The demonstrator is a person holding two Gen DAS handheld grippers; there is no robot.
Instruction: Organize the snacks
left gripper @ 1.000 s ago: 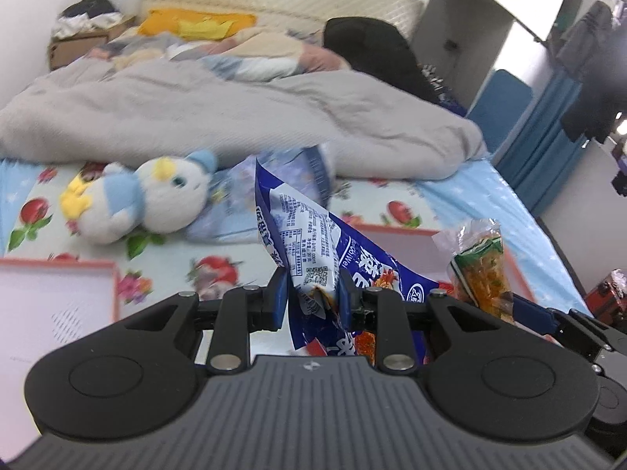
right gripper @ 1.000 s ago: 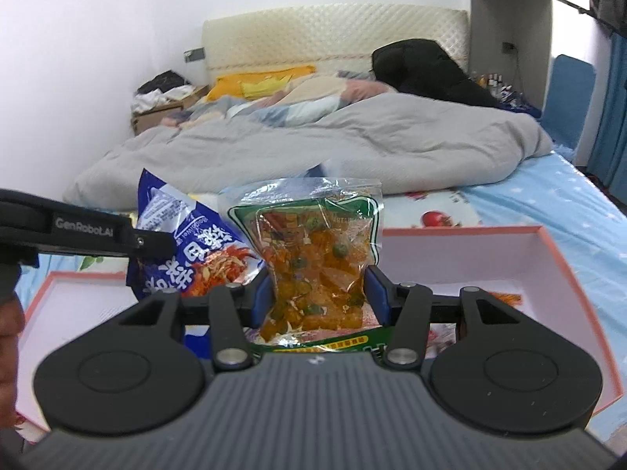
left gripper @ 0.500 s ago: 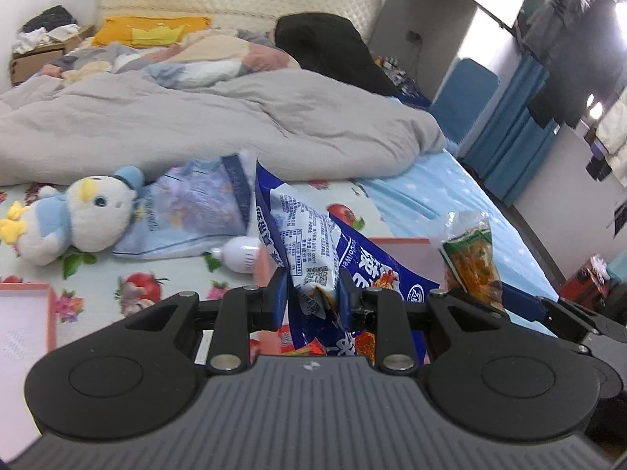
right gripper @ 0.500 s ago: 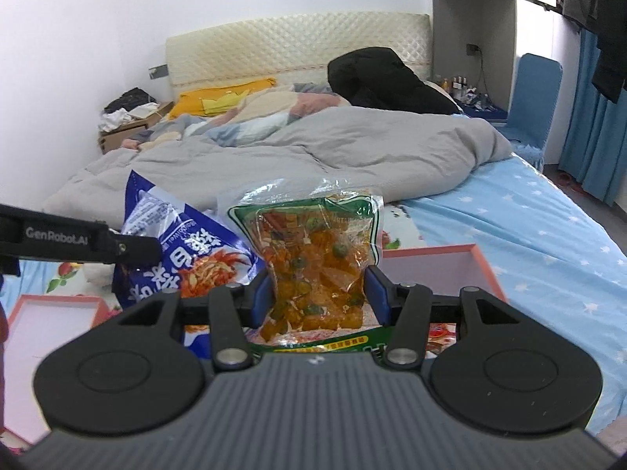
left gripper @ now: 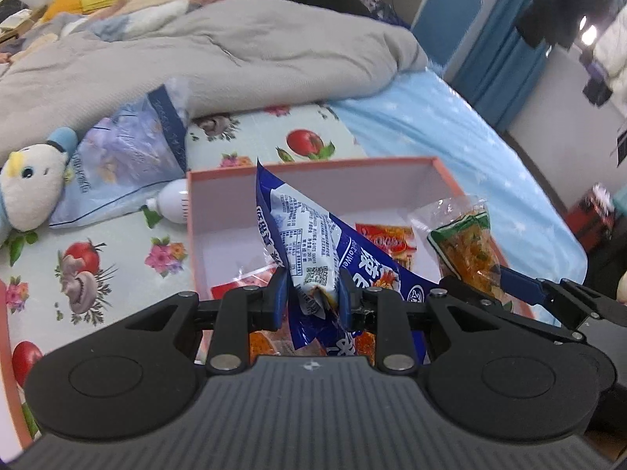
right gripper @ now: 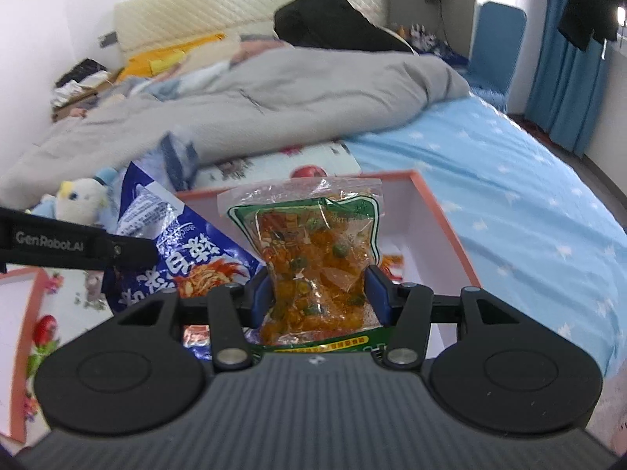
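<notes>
- Two snack bags, one in each claw, so I can drop both at once.
- My left gripper (left gripper: 311,293) squeezes the crinkly blue plastic noodle bag (left gripper: 309,250).
- My right gripper (right gripper: 319,293) squeezes the clear green-edged bag of orange bits (right gripper: 313,258).
- Both hang over the pink cardboard box (left gripper: 446,180), at 12 o'clock.

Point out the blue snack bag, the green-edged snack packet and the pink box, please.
blue snack bag (left gripper: 309,243): left wrist view, white printed back panel.
green-edged snack packet (right gripper: 317,258): right wrist view, clear middle showing orange pieces.
pink box (left gripper: 352,164): left wrist view, far rim.
</notes>
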